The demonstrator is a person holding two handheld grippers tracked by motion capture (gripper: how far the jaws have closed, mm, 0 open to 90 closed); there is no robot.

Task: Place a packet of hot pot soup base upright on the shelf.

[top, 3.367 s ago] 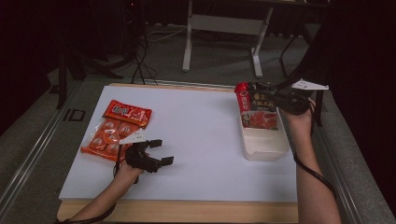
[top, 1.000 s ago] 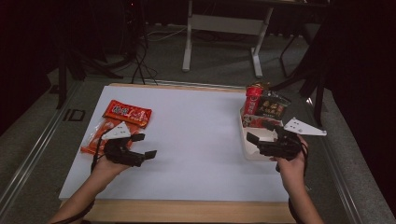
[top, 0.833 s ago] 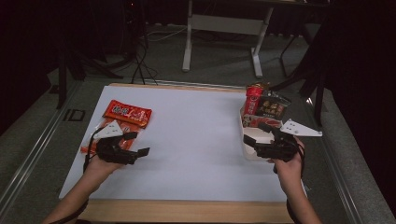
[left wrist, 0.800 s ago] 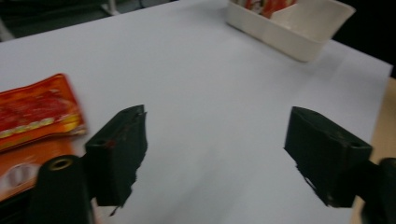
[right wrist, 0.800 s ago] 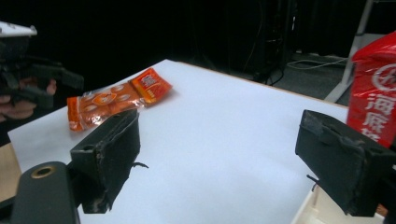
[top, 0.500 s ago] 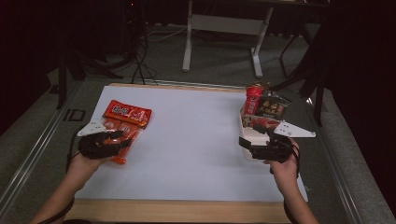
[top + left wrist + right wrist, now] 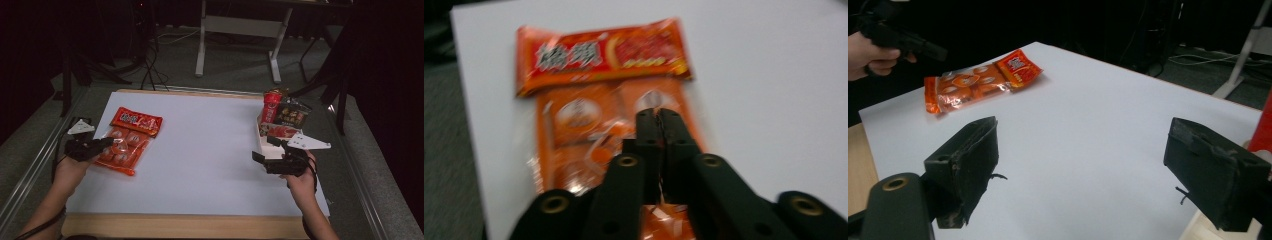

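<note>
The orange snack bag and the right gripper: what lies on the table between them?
Nothing. In the high view only bare white table separates the orange snack bag from the right gripper.

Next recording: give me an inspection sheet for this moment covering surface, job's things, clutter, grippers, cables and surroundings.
Surface: white sheet on a wooden-edged table.
Job's things: orange snack bag lying flat at the left; white bin at the right holding red and dark packets.
Clutter: nothing seen.
Grippers: left gripper jaws together over the bag, pinching clear wrapper as far as the blur shows; right gripper open above bare sheet.
Cables: one trails from the left gripper; more on the floor behind.
Surroundings: dark room, white stand behind the table.
</note>
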